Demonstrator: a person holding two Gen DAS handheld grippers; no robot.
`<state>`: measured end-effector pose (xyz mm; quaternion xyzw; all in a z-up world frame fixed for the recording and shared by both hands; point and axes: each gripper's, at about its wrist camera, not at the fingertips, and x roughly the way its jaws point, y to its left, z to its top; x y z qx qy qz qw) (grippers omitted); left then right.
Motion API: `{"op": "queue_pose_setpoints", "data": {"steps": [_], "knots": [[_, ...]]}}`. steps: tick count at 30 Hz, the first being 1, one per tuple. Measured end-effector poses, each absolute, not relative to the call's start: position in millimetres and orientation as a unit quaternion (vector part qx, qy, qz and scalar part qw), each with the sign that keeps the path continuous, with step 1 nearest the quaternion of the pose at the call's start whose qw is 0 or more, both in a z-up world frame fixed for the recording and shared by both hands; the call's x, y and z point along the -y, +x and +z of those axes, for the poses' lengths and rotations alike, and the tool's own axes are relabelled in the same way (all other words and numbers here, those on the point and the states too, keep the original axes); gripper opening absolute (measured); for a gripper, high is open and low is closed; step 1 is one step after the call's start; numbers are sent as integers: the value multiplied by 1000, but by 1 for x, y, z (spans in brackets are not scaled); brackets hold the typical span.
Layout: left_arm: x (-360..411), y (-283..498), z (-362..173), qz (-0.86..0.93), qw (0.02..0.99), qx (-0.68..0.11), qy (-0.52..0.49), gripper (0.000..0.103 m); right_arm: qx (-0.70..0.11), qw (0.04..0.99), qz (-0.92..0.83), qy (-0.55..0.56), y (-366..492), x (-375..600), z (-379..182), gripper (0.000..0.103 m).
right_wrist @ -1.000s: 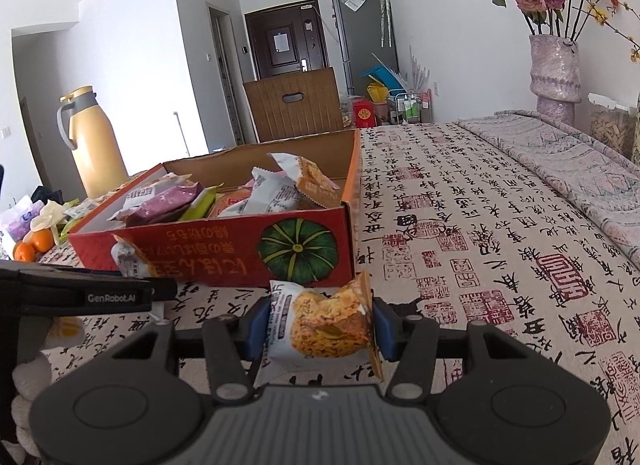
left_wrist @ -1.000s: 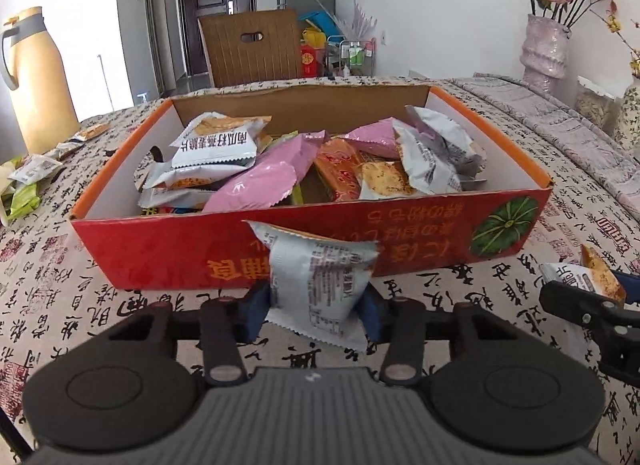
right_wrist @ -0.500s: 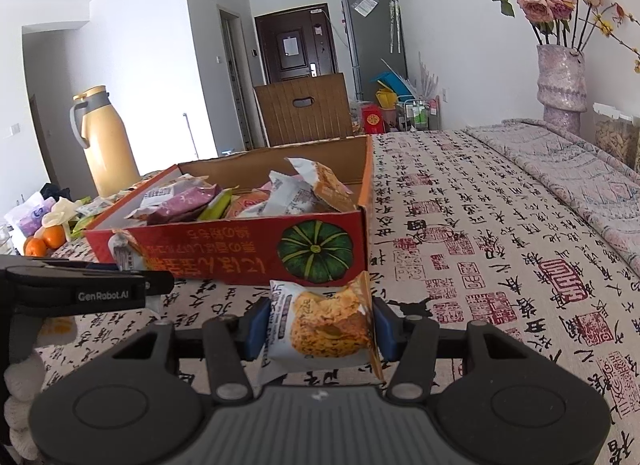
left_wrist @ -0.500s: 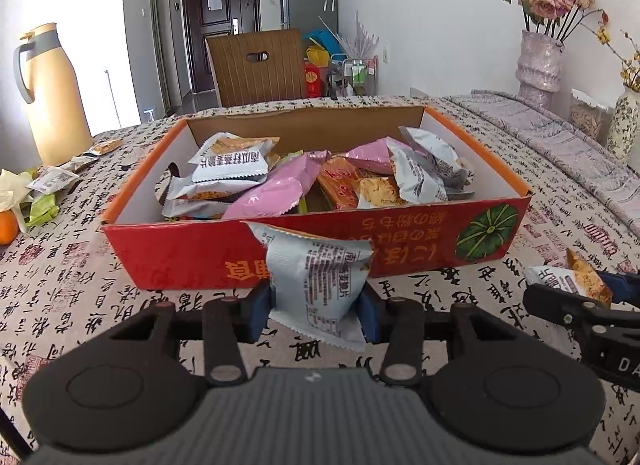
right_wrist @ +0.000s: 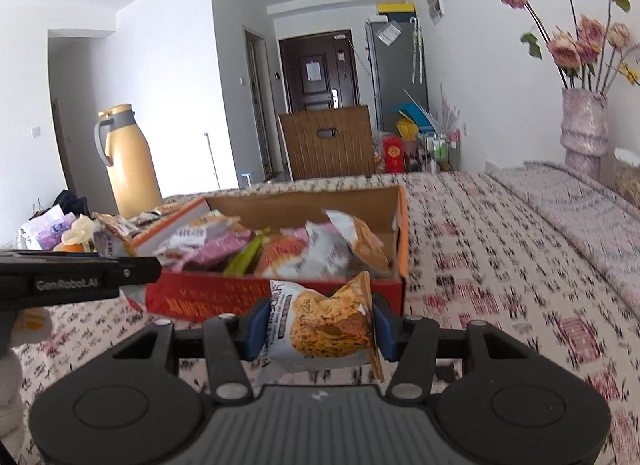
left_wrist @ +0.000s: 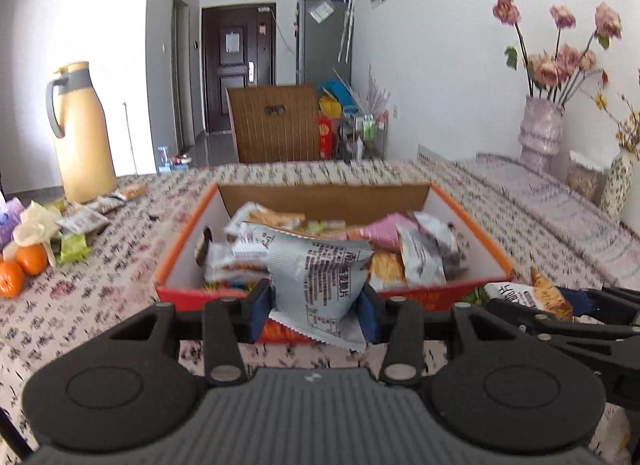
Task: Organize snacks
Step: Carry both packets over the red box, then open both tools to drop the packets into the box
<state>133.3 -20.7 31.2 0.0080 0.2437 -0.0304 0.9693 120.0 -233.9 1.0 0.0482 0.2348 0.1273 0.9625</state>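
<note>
A red and orange cardboard box [left_wrist: 472,225] [right_wrist: 402,225] holds several snack packets. My left gripper [left_wrist: 316,307] is shut on a grey snack packet [left_wrist: 320,281], held just above the box's near wall. My right gripper [right_wrist: 318,329] is shut on a white and orange snack packet [right_wrist: 324,325], held before the box's near right corner. In the left wrist view the right gripper [left_wrist: 560,305] shows at the right with its packet [left_wrist: 532,295]. In the right wrist view the left gripper's side [right_wrist: 80,279] reaches in from the left.
A yellow thermos jug [left_wrist: 82,133] stands at the back left. Loose packets [left_wrist: 86,221] and oranges [left_wrist: 20,269] lie left of the box. A vase of flowers [left_wrist: 542,129] and a jar [left_wrist: 584,177] stand at the right. A patterned cloth [right_wrist: 500,265] covers the table.
Both grippers have risen with their packets and come closer to the box. The left packet now stands over the box's near wall, and more of the box's inside shows.
</note>
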Motion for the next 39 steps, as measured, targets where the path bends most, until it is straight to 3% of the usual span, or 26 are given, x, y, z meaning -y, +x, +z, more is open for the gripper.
{"op": "queue_pose_setpoints", "data": {"steps": [17, 39], "knots": [[10, 192, 63, -2, 980, -199, 0, 46, -187, 972, 137, 23, 188, 206, 37, 52], [-14, 255, 21, 1, 971, -235, -54, 46, -214, 968, 127, 32, 256, 190, 2, 54]]}}
